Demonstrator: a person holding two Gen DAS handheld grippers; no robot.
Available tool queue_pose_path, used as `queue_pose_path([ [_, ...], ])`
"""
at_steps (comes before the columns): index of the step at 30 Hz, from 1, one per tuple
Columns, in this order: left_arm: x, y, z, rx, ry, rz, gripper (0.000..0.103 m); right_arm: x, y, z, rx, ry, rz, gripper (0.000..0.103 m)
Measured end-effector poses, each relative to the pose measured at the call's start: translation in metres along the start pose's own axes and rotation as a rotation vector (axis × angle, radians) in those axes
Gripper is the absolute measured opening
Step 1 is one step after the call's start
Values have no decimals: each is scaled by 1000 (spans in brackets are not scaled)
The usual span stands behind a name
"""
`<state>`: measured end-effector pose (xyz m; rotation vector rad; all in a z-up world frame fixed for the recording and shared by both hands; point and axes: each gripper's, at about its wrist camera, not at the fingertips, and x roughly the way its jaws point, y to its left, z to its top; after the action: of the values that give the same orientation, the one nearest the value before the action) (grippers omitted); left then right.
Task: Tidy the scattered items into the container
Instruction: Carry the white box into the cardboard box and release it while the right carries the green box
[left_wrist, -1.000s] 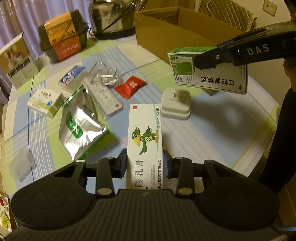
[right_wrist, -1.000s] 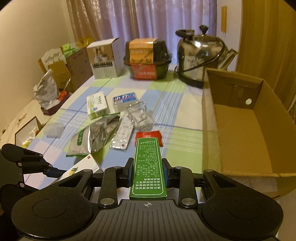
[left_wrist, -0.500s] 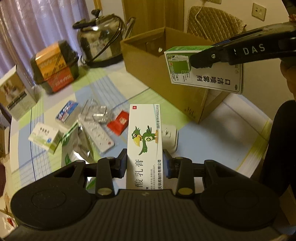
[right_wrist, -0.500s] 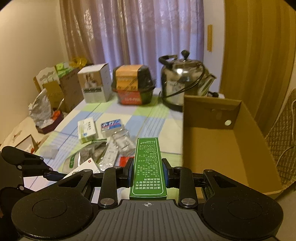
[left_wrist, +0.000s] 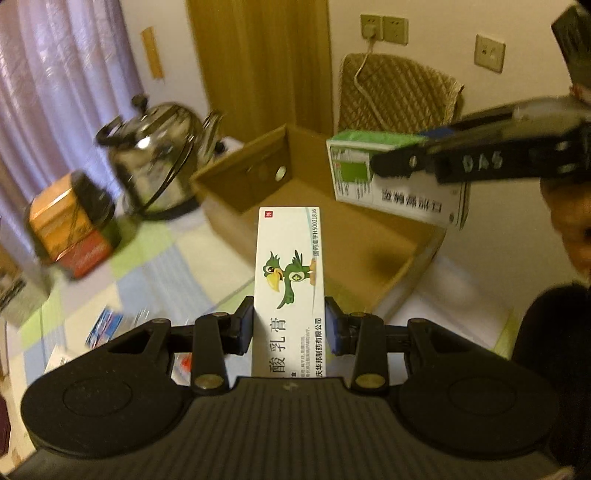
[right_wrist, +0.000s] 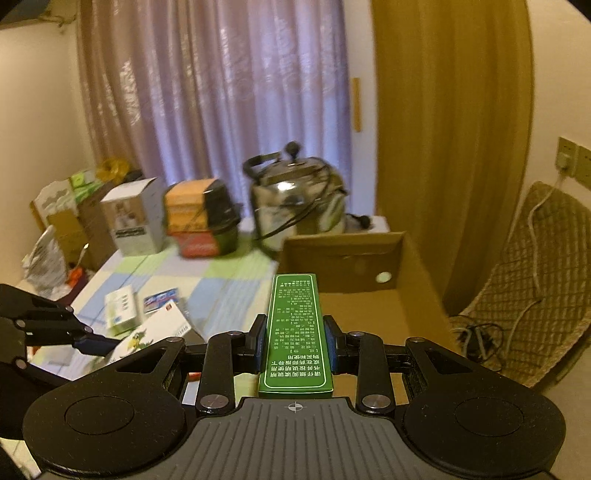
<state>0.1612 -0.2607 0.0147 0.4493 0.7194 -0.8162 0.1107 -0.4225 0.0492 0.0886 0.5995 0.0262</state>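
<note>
My left gripper (left_wrist: 289, 326) is shut on a white ointment box with a green bird (left_wrist: 288, 273), held in the air before the near rim of the open cardboard box (left_wrist: 236, 192). My right gripper (right_wrist: 295, 341) is shut on a green-and-white spray box (right_wrist: 295, 332), its end over the cardboard box (right_wrist: 417, 280). In the left wrist view the spray box (left_wrist: 354, 177) hangs above the right part of the carton. In the right wrist view the bird box (right_wrist: 155, 332) and the left gripper (right_wrist: 92, 341) show at lower left.
A steel kettle (left_wrist: 155, 158) stands left of the carton, an orange-and-black food box (left_wrist: 66, 221) beyond it. Small medicine packs (right_wrist: 122, 306) lie on the checked tablecloth (left_wrist: 155, 258). A quilted chair (right_wrist: 535, 280) with cables is right of the table.
Both grippers have risen and moved toward the cardboard box with their boxes still held; the table items have dropped low in both views.
</note>
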Motion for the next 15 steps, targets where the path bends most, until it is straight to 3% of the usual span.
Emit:
queue_pose_path([
  [8, 53, -18, 54, 36, -9, -62, 33, 23, -57, 3, 52, 10, -60, 32],
  [15, 91, -27, 72, 29, 12, -109, 33, 38, -88, -4, 94, 18, -80, 32],
])
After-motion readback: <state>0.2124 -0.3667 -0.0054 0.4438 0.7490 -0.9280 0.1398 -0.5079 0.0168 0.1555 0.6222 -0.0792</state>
